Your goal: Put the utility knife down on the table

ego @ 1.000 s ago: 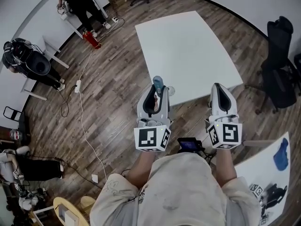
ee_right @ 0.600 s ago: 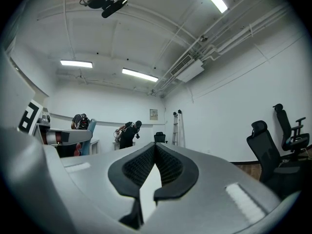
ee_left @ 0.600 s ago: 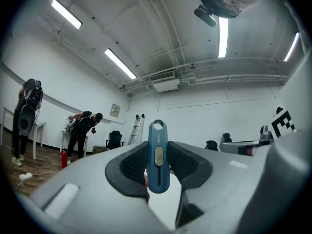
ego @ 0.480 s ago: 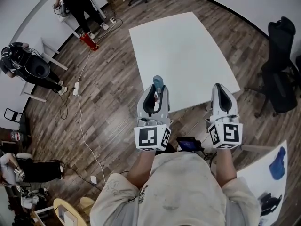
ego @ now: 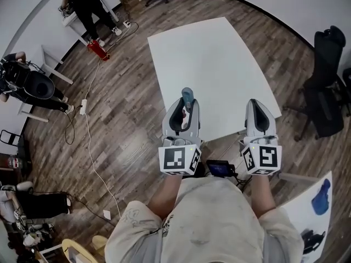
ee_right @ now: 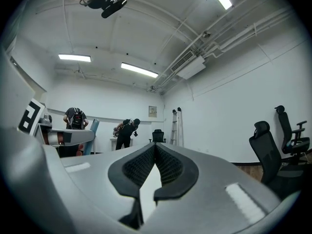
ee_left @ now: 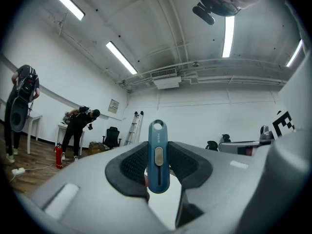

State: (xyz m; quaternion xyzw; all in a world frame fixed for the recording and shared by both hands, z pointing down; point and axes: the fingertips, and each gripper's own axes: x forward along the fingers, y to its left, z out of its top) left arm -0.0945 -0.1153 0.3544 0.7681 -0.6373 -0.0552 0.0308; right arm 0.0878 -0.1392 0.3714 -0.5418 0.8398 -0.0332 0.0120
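Observation:
A teal utility knife (ee_left: 158,157) with a grey slider stands upright between the black pads of my left gripper (ee_left: 158,167), which is shut on it. In the head view the left gripper (ego: 185,106) is held level over the near edge of the white table (ego: 211,64), the utility knife (ego: 187,97) sticking up from its tips. My right gripper (ego: 260,111) hangs level beside it, just off the table's near right corner. Its black pads (ee_right: 163,162) meet at the tips with nothing between them.
A black office chair (ego: 324,92) stands to the right of the table. A second white table (ego: 307,212) with a blue thing on it lies at the lower right. People stand by desks at the upper left (ego: 82,1). A white cable (ego: 93,147) runs across the wooden floor.
The table has shifted slightly left and nearer under the grippers in the head view. Both grippers keep the same pose, the knife still in the left one.

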